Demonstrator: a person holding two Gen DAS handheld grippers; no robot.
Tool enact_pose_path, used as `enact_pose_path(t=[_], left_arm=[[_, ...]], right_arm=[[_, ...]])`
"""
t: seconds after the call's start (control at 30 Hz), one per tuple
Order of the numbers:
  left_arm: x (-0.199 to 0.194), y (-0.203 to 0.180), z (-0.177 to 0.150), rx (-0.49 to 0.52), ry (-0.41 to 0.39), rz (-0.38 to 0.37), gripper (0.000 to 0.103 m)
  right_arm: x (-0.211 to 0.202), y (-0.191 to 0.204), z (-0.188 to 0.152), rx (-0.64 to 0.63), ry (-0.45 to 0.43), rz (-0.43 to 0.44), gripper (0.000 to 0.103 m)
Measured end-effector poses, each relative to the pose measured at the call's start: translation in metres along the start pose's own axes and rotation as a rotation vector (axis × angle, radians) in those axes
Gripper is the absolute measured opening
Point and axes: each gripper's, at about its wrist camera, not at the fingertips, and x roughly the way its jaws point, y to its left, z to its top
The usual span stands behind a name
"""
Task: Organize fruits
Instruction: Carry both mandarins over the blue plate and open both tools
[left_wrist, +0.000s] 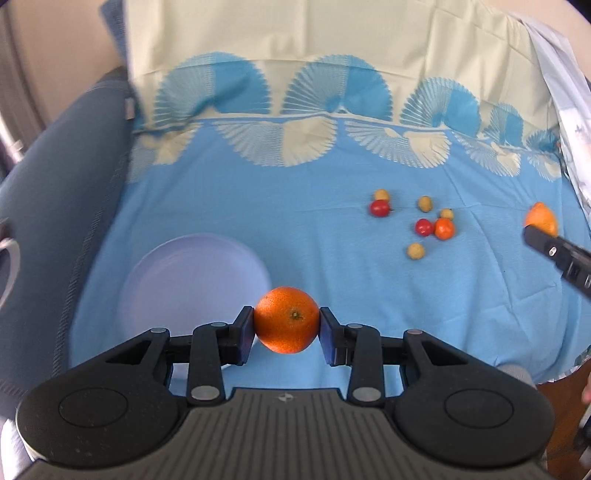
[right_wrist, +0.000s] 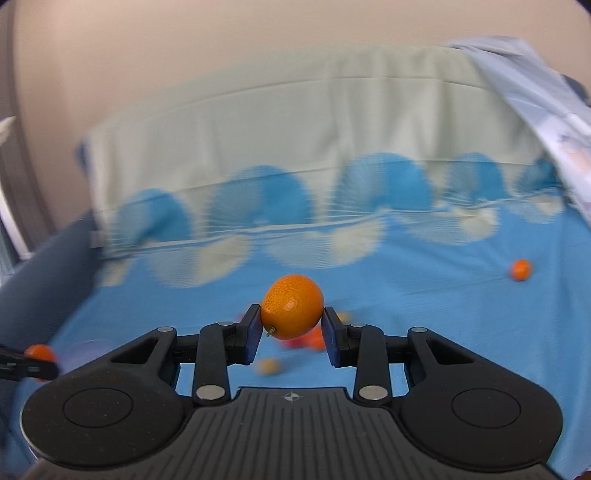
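Now left gripper (left_wrist: 287, 329) clamps round orange citrus fruit with green stem scar (left_wrist: 286, 319) between both pads, above blue patterned cloth (left_wrist: 229, 221), beside pale lilac round plate (left_wrist: 192, 284) at its 9 o'clock. Right gripper (right_wrist: 291, 329) grips oval orange kumquat-like fruit (right_wrist: 293, 312), lifted off cloth. Loose small fruits, red, yellow and orange (left_wrist: 424, 221), lie clustered at 1 o'clock from left gripper. Lone small orange fruit (right_wrist: 521, 269) sits at 2 o'clock in right view.

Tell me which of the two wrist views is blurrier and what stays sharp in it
Right wrist view is blurrier: the patterned cloth and the loose fruits behind the right claw smear sideways, while the claw and its held orange stay crisp. Left wrist view is mostly sharp; the lavender plate and small fruits look only slightly soft, and fisheye bending curves the edges.
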Motion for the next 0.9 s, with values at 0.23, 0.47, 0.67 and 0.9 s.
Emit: enact_pose_path(t=[0.23, 0.47, 0.67, 0.9], left_arm=[[-0.054, 0.065, -0.042, -0.073, -0.017, 0.044, 0.041], [-0.084, 0.114, -0.073, -0.136, -0.055, 0.054, 0.041], [-0.1, 0.139, -0.088, -0.174, -0.087, 0.045, 0.041], [-0.108, 0.152, -0.095, -0.211, -0.102, 0.032, 0.041]], right_arm=[[-0.038, 0.111, -0.022, -0.081, 0.071, 0.19, 0.036], [-0.057, 0.182, -0.047, -0.15, 0.149, 0.257, 0.036], [-0.072, 0.219, -0.063, -0.194, 0.178, 0.27, 0.036], [-0.082, 0.234, -0.063, -0.235, 0.174, 0.268, 0.036]])
